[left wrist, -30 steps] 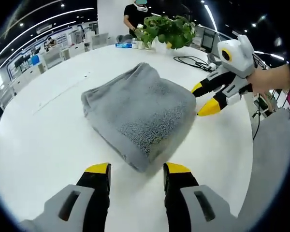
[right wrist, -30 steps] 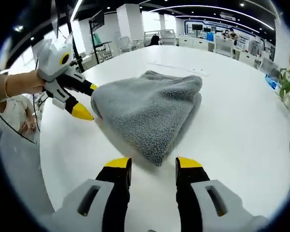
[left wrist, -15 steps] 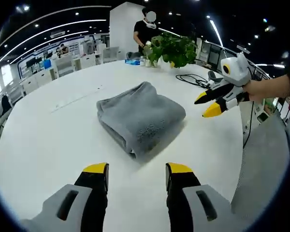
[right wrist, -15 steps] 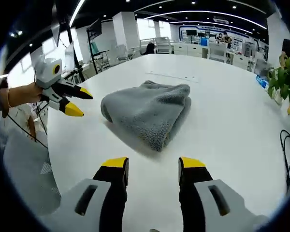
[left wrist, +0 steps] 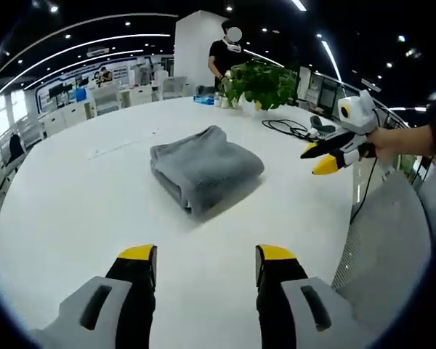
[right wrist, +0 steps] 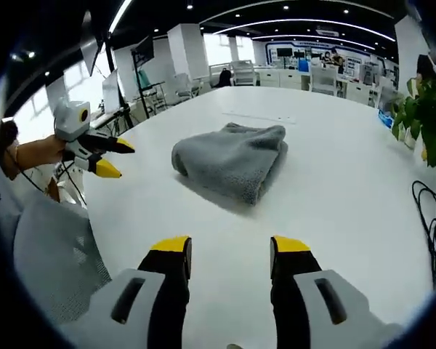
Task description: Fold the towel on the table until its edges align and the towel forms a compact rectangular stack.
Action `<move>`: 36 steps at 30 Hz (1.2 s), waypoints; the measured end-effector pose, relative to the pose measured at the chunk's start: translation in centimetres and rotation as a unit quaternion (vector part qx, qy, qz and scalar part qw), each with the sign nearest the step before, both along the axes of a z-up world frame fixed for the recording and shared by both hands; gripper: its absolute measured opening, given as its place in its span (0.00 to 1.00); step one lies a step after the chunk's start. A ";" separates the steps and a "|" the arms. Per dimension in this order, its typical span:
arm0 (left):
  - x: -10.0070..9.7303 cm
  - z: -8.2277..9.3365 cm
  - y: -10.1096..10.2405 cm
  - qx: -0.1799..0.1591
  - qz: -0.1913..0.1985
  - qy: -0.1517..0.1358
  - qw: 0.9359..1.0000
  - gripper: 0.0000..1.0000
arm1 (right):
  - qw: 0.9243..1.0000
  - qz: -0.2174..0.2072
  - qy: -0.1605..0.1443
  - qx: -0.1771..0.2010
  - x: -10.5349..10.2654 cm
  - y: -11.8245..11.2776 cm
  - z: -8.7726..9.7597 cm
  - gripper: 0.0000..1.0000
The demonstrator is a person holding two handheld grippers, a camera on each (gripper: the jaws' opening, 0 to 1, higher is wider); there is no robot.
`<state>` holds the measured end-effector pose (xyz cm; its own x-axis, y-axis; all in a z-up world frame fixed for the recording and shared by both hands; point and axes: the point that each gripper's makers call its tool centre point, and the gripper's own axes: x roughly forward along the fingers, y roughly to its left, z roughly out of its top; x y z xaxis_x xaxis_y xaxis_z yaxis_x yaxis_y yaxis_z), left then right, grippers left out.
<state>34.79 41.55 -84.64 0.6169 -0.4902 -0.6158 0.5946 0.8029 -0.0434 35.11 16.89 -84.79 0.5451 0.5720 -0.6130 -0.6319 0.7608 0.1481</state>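
A: Start at your left. What do you have there?

B: In the left gripper view your left gripper [left wrist: 200,260] sits low over the white bench [left wrist: 65,211], jaws apart and holding nothing. The bare bench lies between them and the towel [left wrist: 203,169].

A: And the towel itself?

B: The towel lies folded near the middle of the bench, a thick grey stack, roughly rectangular (one layer edge at the near side looks a little loose, though it is too small to judge). It lies well ahead of your left jaws, apart from them.

A: Why hold both grippers off like that?

B: My reading is that the fold looks done, so you keep clear of the stack and leave it in plain sight. Nothing touches it.

A: Moving right?

B: In the left gripper view your right gripper [left wrist: 321,157] hangs in the air off the towel's right side, near the bench edge, its yellow tips slightly parted and empty. Beyond it sit a potted plant [left wrist: 258,77] and a black cable [left wrist: 287,127] on the far part of the bench, with a person standing behind.

A: From the right gripper view?

B: There the towel [right wrist: 232,158] lies well ahead of the right gripper [right wrist: 229,254], whose jaws are apart and empty, and the left gripper [right wrist: 113,157] hovers off to the side, apart from the cloth.
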 end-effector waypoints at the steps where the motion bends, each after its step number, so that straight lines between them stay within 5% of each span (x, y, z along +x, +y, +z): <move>1: -0.4 0.0 0.0 -0.002 0.001 -0.001 1.000 0.57 | 1.000 -0.007 0.000 0.007 -0.2 0.0 0.1 0.43; 25: -4.8 0.0 1.3 -0.022 0.029 0.000 0.999 0.60 | 1.000 -0.007 0.011 0.010 -6.0 -0.4 -0.6 0.43; 36: -5.8 0.5 1.6 -0.044 0.051 -0.029 0.997 0.77 | 1.000 -0.022 0.001 0.015 -6.1 -0.9 -0.2 0.45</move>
